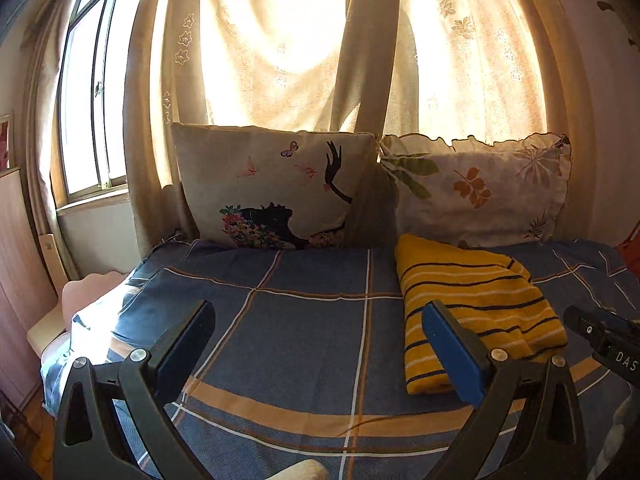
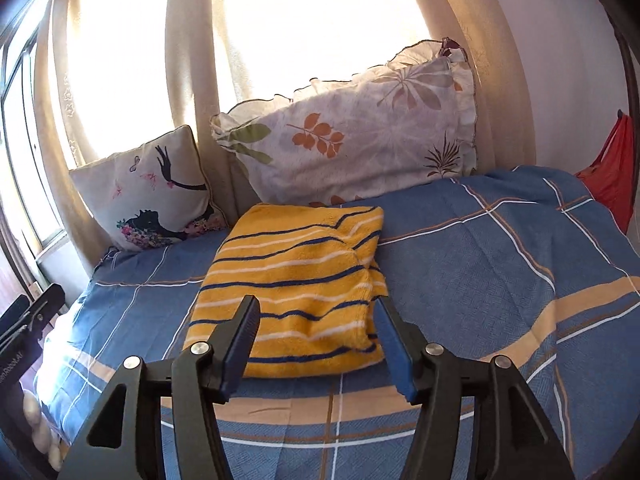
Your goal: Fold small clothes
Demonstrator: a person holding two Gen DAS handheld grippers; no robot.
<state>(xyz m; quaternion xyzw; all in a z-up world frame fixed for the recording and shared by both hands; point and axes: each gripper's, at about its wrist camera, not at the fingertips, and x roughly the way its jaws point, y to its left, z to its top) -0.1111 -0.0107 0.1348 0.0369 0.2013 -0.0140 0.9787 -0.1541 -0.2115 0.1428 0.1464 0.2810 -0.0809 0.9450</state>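
A yellow garment with navy and white stripes [image 1: 476,304] lies folded into a compact rectangle on the blue plaid bedspread [image 1: 304,332]. My left gripper [image 1: 320,316] is open and empty, hovering over the bedspread just left of the garment. In the right wrist view the garment [image 2: 292,284] lies straight ahead. My right gripper [image 2: 316,312] is open and empty, held just above the garment's near edge. The right gripper also shows at the right edge of the left wrist view [image 1: 600,340].
Two pillows lean against the curtains at the head of the bed: one with a black silhouette print [image 1: 272,188], one with leaf prints [image 1: 480,188]. A window [image 1: 88,112] is at left. A red bag [image 2: 612,172] hangs at the right.
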